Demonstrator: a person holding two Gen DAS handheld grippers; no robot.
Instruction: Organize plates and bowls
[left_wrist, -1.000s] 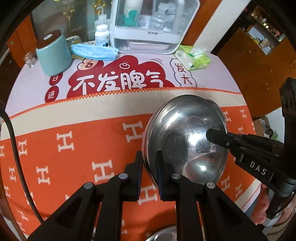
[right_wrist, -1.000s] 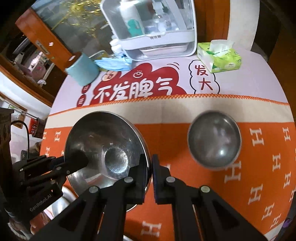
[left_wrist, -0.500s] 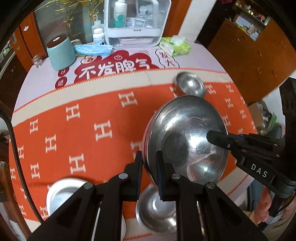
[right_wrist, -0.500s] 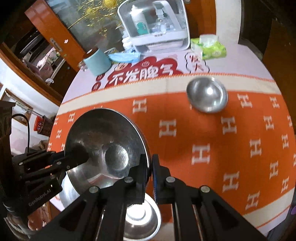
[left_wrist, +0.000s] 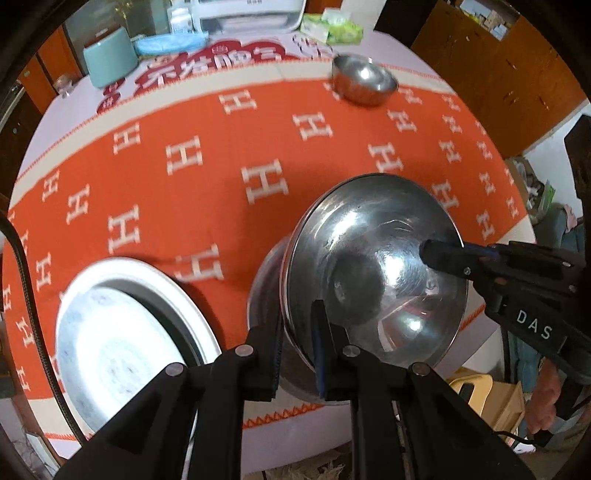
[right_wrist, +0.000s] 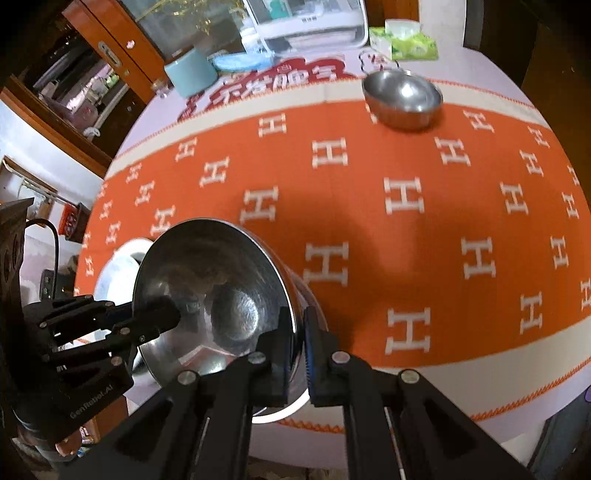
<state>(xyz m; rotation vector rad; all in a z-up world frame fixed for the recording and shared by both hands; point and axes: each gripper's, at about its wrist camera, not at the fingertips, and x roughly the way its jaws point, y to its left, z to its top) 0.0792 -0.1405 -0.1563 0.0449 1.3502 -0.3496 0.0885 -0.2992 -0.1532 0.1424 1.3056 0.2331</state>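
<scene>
A large steel bowl (left_wrist: 373, 266) hangs tilted just above the near edge of the table, held by its rim from two sides. My left gripper (left_wrist: 297, 325) is shut on the rim's left side. My right gripper (right_wrist: 299, 325) is shut on the opposite side, and one of its fingers (left_wrist: 439, 254) shows inside the bowl in the left wrist view. Under the held bowl sits a second steel bowl (left_wrist: 264, 291), mostly hidden. A white plate (left_wrist: 122, 343) lies to its left. A smaller steel bowl (right_wrist: 402, 98) stands far across the orange cloth.
At the table's far side stand a teal canister (left_wrist: 109, 57), a blue face mask (left_wrist: 170, 42), a white storage box (right_wrist: 306, 22) and a green tissue pack (right_wrist: 406, 44). The table edge (left_wrist: 295, 410) runs close below the grippers. A cardboard box (left_wrist: 498, 402) sits on the floor at right.
Both grippers carried the large bowl back from the far side toward the near table edge. The white plate and the second steel bowl came into view beneath it.
</scene>
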